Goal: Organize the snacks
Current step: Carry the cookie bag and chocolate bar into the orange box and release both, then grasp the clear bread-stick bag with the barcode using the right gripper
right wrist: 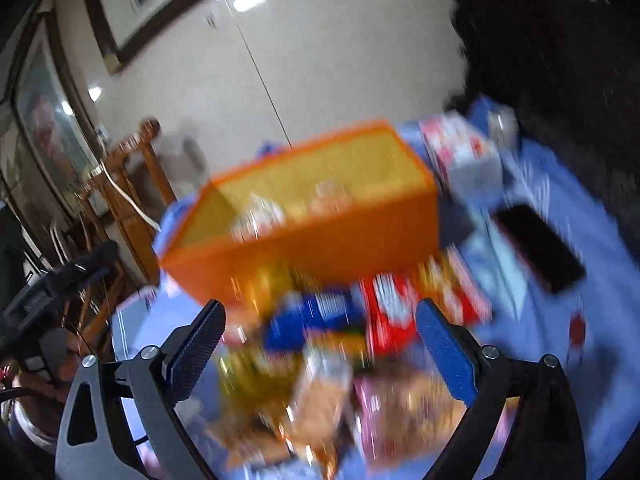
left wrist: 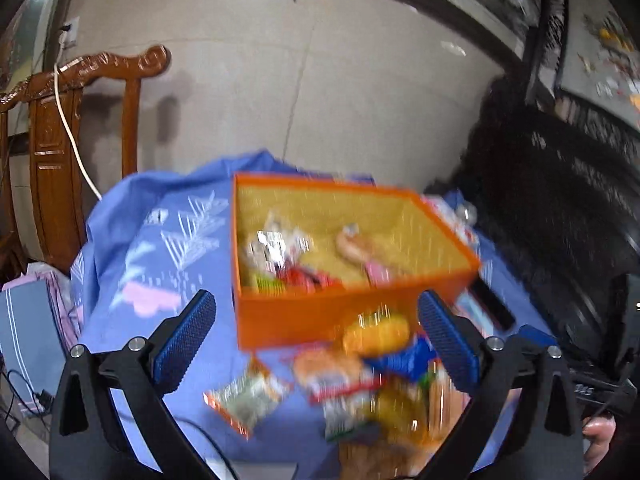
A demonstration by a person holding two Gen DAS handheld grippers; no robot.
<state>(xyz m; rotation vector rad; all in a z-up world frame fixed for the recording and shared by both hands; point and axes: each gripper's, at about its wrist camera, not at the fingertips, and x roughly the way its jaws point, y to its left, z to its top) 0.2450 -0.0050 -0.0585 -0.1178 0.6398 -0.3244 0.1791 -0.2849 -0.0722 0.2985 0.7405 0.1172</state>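
Blue tablecloth (left wrist: 132, 256) below, we are hovering both spread, empty grippers, left gripper (left wrist: 316, 340) and right gripper (right wrist: 320, 344), over loose snack packets (right wrist: 320, 364), choosing one for the orange box (left wrist: 320, 316).

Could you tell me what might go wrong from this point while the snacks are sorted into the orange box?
1. The loose snack packets overlap in a heap before the orange cardboard box, so the open left gripper may catch several at once.
2. The black phone lies near the heap; the open right gripper could knock it.
3. Both views are blurred, so aim may be poor.
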